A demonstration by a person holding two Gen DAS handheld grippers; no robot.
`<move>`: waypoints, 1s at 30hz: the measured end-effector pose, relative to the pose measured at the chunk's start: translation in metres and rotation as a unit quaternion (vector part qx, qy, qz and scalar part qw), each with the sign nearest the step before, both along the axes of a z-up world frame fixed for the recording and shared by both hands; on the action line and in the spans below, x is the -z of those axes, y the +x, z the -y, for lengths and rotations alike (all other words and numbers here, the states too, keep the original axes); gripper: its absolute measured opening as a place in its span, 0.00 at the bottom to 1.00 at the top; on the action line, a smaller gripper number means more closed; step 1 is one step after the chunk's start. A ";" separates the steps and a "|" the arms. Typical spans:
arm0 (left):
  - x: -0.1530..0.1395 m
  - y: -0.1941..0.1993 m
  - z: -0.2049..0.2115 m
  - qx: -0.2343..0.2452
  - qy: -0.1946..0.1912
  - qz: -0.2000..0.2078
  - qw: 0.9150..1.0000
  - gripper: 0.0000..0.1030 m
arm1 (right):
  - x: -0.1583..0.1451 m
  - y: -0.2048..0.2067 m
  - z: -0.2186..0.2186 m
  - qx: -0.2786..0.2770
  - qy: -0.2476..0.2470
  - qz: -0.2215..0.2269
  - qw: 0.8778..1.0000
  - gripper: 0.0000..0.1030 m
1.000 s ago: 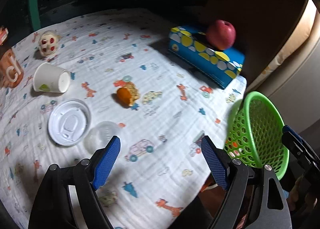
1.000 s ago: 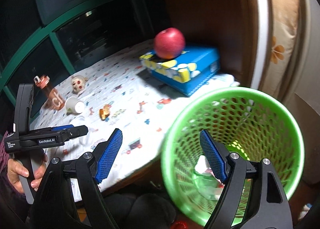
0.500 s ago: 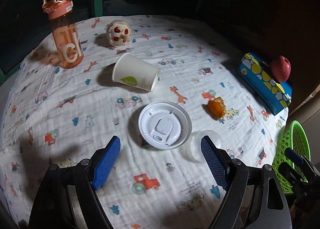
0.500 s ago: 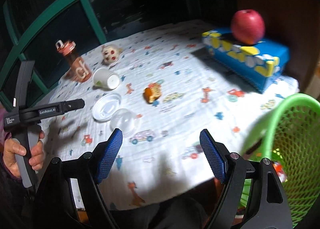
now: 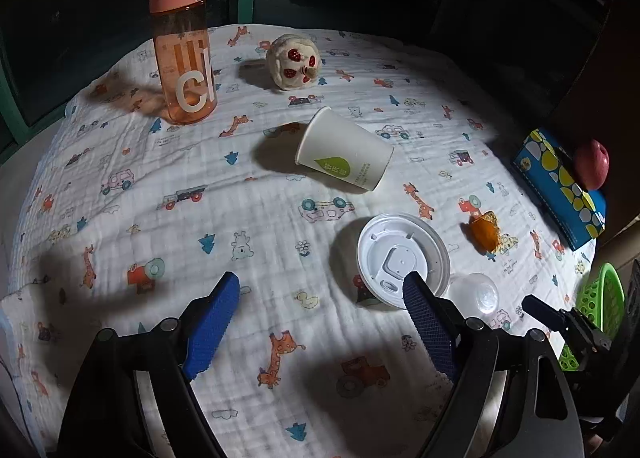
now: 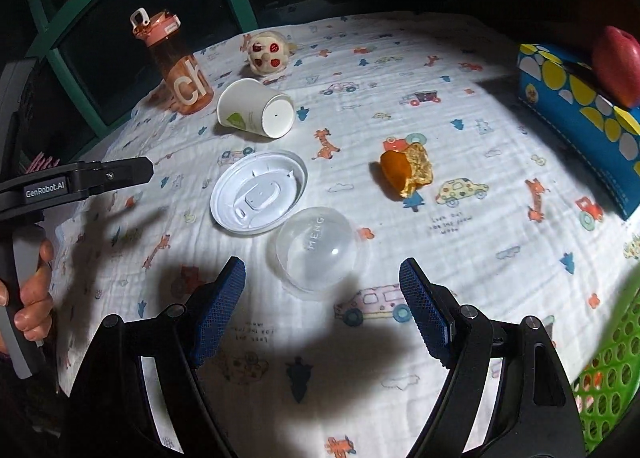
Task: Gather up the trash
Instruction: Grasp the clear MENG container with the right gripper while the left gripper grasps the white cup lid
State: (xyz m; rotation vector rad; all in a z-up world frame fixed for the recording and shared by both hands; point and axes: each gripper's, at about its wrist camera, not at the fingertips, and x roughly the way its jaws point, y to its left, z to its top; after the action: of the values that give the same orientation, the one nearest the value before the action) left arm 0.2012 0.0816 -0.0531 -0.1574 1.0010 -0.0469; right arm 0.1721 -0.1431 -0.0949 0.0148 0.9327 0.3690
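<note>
A white paper cup (image 5: pixel 345 153) lies on its side on the patterned cloth; it also shows in the right wrist view (image 6: pixel 256 113). A white plastic lid (image 5: pixel 403 258) (image 6: pixel 259 191), a clear plastic dome (image 5: pixel 475 292) (image 6: pixel 318 252) and an orange peel (image 5: pixel 485 233) (image 6: pixel 406 173) lie nearby. The green mesh basket (image 5: pixel 600 314) (image 6: pixel 608 382) hangs off the table's right edge. My left gripper (image 5: pixel 320 322) is open and empty above the cloth, left of the lid. My right gripper (image 6: pixel 322 298) is open and empty, just short of the dome.
An orange water bottle (image 5: pixel 182 49) (image 6: pixel 180 65) and a small plush toy (image 5: pixel 294 61) (image 6: pixel 268 51) stand at the back. A blue tissue box (image 5: pixel 560 185) (image 6: pixel 580 113) with a red apple (image 5: pixel 592 163) (image 6: pixel 616 61) on it sits at the right.
Both grippers have swung left, away from the basket and over the table. The cup, lid and dome now sit closer in both views. Both grippers stay open.
</note>
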 end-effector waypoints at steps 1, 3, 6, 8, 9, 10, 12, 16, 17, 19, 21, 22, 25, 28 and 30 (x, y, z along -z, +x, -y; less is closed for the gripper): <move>0.001 0.001 -0.002 -0.001 0.000 0.000 1.000 0.78 | 0.003 0.003 -0.005 -0.003 -0.005 -0.001 1.000 0.76; 0.002 0.002 -0.005 -0.002 0.000 -0.001 1.000 0.78 | 0.007 0.009 -0.011 -0.008 -0.012 -0.003 1.000 0.75; 0.005 0.005 -0.008 -0.003 -0.002 -0.002 1.000 0.78 | 0.015 0.017 -0.020 -0.011 -0.031 -0.004 0.999 0.73; 0.007 0.008 -0.009 -0.003 -0.003 -0.004 1.000 0.78 | 0.019 0.021 -0.022 -0.011 -0.039 -0.007 0.999 0.71; 0.008 0.010 -0.009 -0.003 -0.003 -0.006 1.000 0.78 | 0.021 0.023 -0.023 -0.011 -0.043 -0.008 0.999 0.70; 0.009 0.011 -0.009 -0.002 -0.002 -0.006 1.000 0.78 | 0.024 0.025 -0.024 -0.010 -0.047 -0.011 0.999 0.67; 0.012 0.014 -0.007 0.000 -0.001 -0.009 1.000 0.78 | 0.027 0.027 -0.024 -0.009 -0.049 -0.015 0.999 0.63; 0.020 0.022 0.002 0.011 0.002 -0.014 1.000 0.78 | 0.027 0.025 -0.020 -0.006 -0.051 -0.012 0.999 0.56; 0.022 0.024 0.005 0.016 0.003 -0.014 1.000 0.78 | 0.026 0.024 -0.019 -0.005 -0.050 -0.011 0.999 0.56; 0.026 0.027 0.011 0.024 0.004 -0.017 1.000 0.74 | 0.022 0.021 -0.015 -0.004 -0.046 -0.010 0.999 0.56; 0.032 0.031 0.018 0.034 0.001 -0.021 0.999 0.69 | 0.017 0.017 -0.010 0.001 -0.044 -0.006 0.999 0.56; 0.035 0.033 0.021 0.039 0.001 -0.023 0.999 0.67 | 0.013 0.015 -0.006 0.003 -0.042 -0.004 0.999 0.56; 0.044 0.040 0.029 0.051 0.001 -0.028 0.998 0.63 | 0.001 0.007 0.005 0.011 -0.033 0.003 0.999 0.56; 0.051 0.046 0.035 0.060 0.000 -0.034 0.998 0.59 | -0.012 -0.001 0.019 0.022 -0.026 0.015 0.999 0.56; 0.051 0.046 0.040 0.074 -0.034 -0.040 0.996 0.59 | -0.019 -0.006 0.027 0.029 -0.019 0.021 0.999 0.56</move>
State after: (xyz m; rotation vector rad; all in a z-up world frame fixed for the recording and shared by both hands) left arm 0.2472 0.0416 -0.1041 -0.1474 1.0904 -0.2116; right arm 0.1664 -0.1701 -0.0762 0.0000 0.8957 0.2973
